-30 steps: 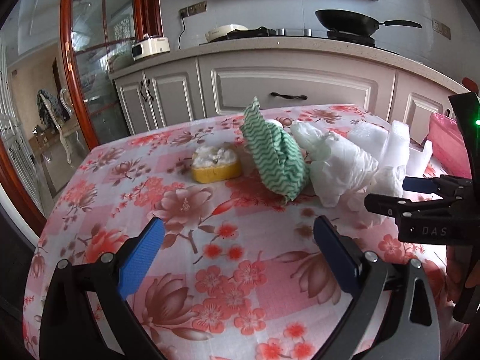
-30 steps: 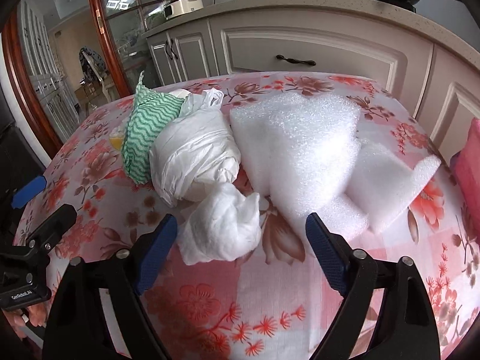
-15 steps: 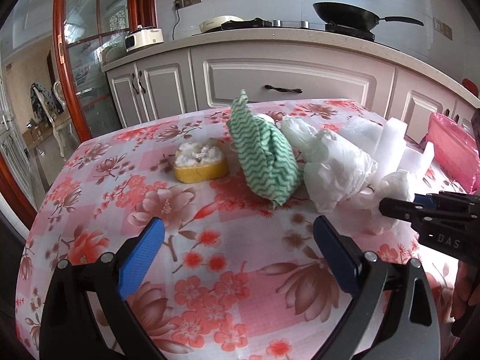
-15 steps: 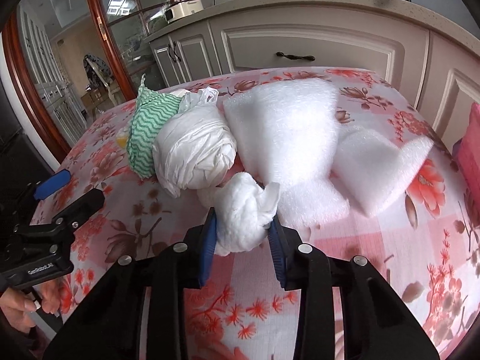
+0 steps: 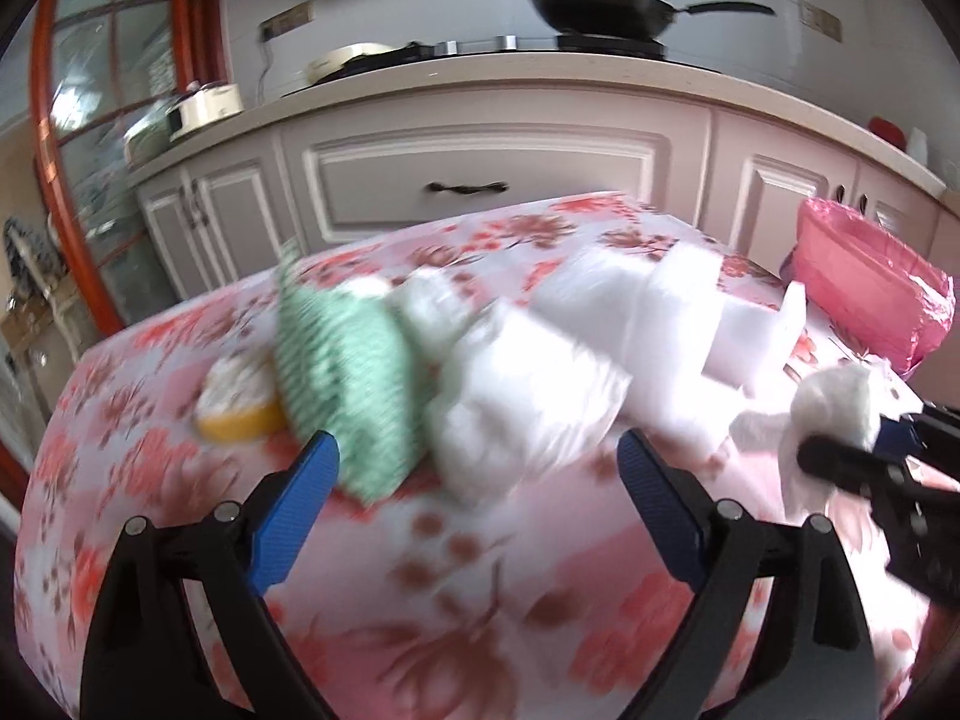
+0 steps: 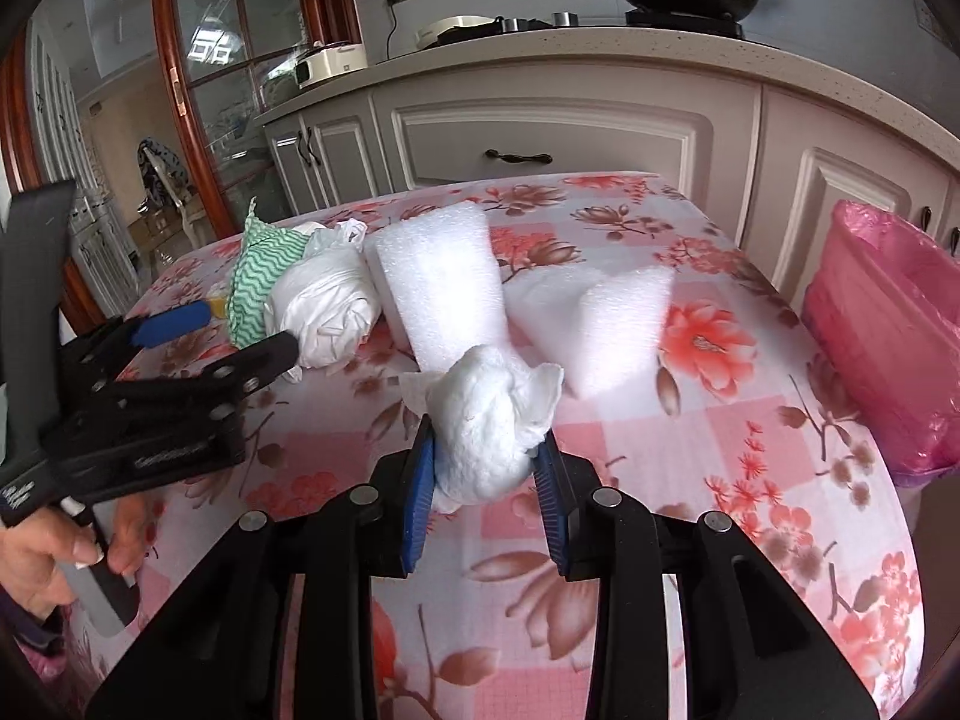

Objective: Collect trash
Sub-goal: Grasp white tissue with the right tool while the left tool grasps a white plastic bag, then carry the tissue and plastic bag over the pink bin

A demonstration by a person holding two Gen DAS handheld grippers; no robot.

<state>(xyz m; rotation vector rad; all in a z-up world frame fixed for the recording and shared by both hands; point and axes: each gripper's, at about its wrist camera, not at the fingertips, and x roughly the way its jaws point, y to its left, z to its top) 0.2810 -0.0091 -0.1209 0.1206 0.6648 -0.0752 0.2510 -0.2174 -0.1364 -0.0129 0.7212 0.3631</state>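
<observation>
The right wrist view shows sharply what the left wrist view blurs: the right gripper (image 6: 486,474) clamps a crumpled white tissue wad (image 6: 489,420) above the floral tablecloth (image 6: 750,462) — foam blocks (image 6: 444,288) beyond, pink-lined bin (image 6: 888,324) at far right. The left gripper (image 5: 477,483) gapes wide, facing a knotted white bag (image 5: 516,396) and a green zigzag cloth (image 5: 348,372).

tissue wad (image 6: 489,420): crumpled paper | foam block (image 6: 441,282): matt | tablecloth (image 6: 750,450): smooth, glossy

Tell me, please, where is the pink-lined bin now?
The pink-lined bin stands off the table's right edge in the right wrist view, beside the cabinets, right of the foam pieces.
</observation>
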